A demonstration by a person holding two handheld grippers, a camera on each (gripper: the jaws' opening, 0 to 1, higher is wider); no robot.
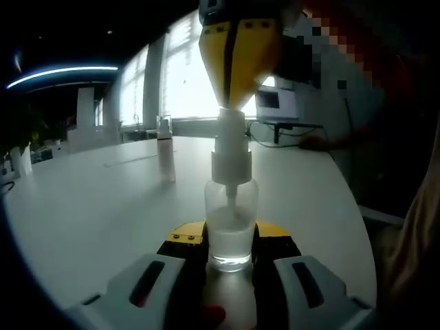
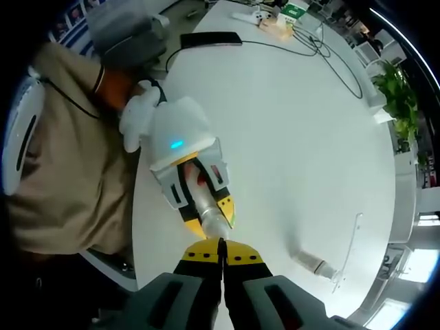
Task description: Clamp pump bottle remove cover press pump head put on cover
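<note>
White and broad, the table [image 1: 89, 206] carries the scene, with bright windows and a dim room behind it. Nearest in the left gripper view, the left gripper [image 1: 230, 258] has its yellow-tipped jaws closed in against the base of the pump bottle [image 1: 232, 227], a clear bottle standing upright on the tabletop, its long axis vertical and its white pump head [image 1: 231, 148] pointing straight up. Just above, the right gripper [image 1: 238, 103] comes down from the top of that view, its yellow jaws pressed together to a point that touches the top of the pump head. Farther back on the table the cover [image 1: 165, 157], a clear slim cap, stands upright and well apart from the bottle. In the right gripper view, looking down, the right gripper's [image 2: 221, 247] jaws meet with no gap, and the bottle [image 2: 208, 210] runs away from them into the left gripper [image 2: 206, 206], whose white body shows a small lit dot. A person's hand [image 2: 137, 113] grips that tool beside a tan sleeve [image 2: 62, 151]. Beyond lie the cover [image 2: 315, 263], cables [image 2: 323, 51] and a green plant [image 2: 399, 96].
</note>
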